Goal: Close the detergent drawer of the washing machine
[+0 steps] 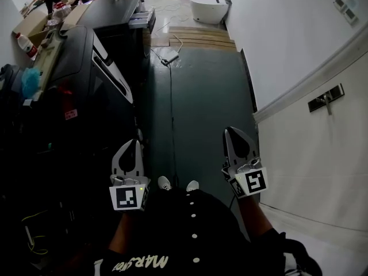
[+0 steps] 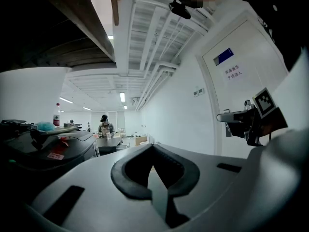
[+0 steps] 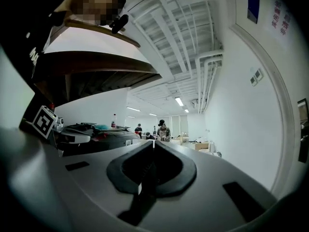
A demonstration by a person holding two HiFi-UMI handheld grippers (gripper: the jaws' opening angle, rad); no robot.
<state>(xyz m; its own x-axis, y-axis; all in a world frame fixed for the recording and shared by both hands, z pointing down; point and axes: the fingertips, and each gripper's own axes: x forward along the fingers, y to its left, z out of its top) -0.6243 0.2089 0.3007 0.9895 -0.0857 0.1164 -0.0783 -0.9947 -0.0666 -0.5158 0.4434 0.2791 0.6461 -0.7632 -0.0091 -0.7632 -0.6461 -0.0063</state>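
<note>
A row of black washing machines [image 1: 86,79] runs along the left of the head view. A pale drawer-like tray [image 1: 142,19] sticks out of the front of the far machine. My left gripper [image 1: 137,144] is held low in front of the person, beside the near machine, with its jaws shut and nothing in them. My right gripper [image 1: 229,132] hovers over the dark floor, also shut and empty. Both are well short of the tray. In the left gripper view the jaws [image 2: 153,145] meet at the tip, as they do in the right gripper view [image 3: 153,142].
A white door with a lever handle [image 1: 326,99] fills the right side. A thin cable [image 1: 171,85] runs along the dark floor [image 1: 201,96] to a small box. Farther off are wooden boards [image 1: 201,36], a white toilet [image 1: 208,7] and people at a bench [image 2: 104,124].
</note>
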